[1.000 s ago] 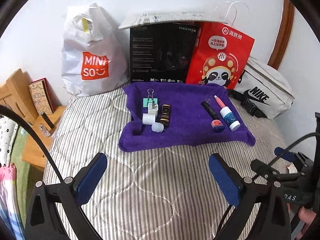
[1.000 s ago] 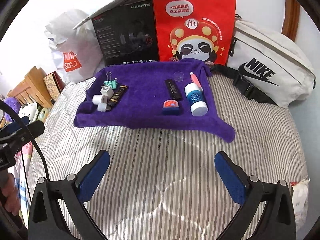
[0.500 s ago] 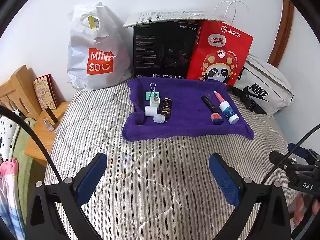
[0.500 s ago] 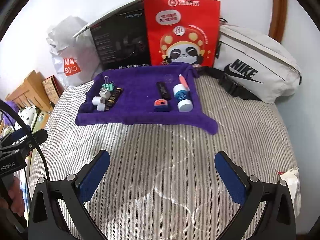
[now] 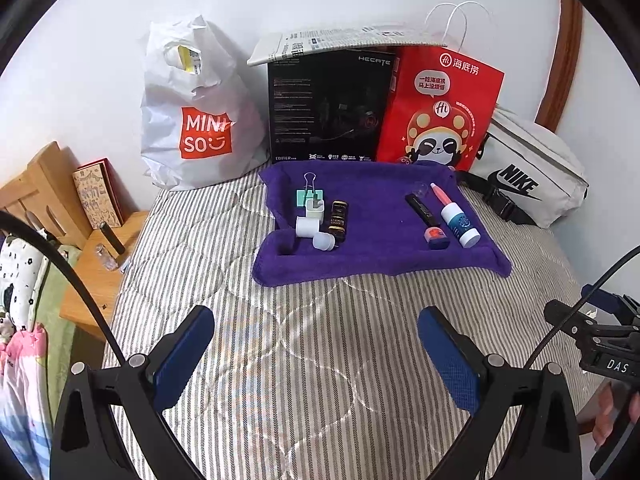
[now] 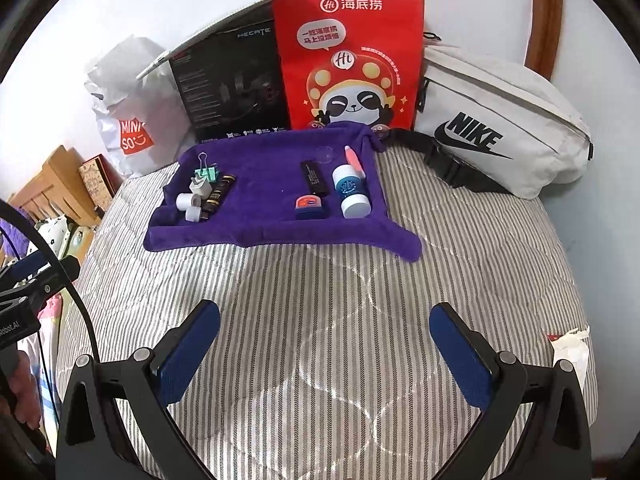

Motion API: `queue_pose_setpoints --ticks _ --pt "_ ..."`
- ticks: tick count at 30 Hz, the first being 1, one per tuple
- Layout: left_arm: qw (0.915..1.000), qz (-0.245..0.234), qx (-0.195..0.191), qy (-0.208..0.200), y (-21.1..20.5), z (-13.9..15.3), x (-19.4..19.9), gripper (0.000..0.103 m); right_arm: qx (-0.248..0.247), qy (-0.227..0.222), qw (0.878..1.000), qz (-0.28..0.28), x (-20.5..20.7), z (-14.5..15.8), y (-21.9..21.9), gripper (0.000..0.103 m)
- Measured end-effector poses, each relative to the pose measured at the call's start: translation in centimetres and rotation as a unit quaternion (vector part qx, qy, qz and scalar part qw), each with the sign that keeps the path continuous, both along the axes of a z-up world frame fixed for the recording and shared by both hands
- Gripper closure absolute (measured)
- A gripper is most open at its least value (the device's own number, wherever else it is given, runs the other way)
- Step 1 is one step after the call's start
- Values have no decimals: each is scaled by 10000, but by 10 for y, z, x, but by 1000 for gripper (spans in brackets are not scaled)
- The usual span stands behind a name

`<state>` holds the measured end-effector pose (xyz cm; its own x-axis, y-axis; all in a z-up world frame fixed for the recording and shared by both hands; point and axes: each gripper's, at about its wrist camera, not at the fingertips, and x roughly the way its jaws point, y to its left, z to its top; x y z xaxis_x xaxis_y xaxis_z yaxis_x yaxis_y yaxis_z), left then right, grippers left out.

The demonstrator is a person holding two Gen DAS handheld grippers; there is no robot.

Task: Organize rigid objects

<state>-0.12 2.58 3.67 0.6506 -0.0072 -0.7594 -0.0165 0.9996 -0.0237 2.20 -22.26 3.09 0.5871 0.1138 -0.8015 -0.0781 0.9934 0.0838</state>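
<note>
Both tools are hovering empty over the striped bed quilt [image 5: 320, 360], the left tool [image 5: 318, 354] and right tool [image 6: 325, 354] each with its blue pads spread wide. Beyond them a purple towel [image 6: 264, 224] is lying on the bed, carrying a binder clip [image 5: 309, 192], white charger plug [image 5: 314, 210] and dark tube [image 5: 338, 220] at its left, and a blue-labelled bottle [image 6: 350, 192] and black stick [image 6: 314, 176] at its right.

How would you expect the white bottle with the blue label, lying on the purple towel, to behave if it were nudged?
The white bottle lies on its side and looks cylindrical, so it would probably roll. The soft purple towel may damp that. Its smooth plastic could slip in the right tongs, which are open.
</note>
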Motion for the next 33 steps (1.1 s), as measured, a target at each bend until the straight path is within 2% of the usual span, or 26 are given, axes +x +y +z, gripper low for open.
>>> queue_pose_setpoints --ticks 33 --pt "9999 -94 77 94 -2 -1 6 0 -14 6 10000 -5 2 3 -1 0"
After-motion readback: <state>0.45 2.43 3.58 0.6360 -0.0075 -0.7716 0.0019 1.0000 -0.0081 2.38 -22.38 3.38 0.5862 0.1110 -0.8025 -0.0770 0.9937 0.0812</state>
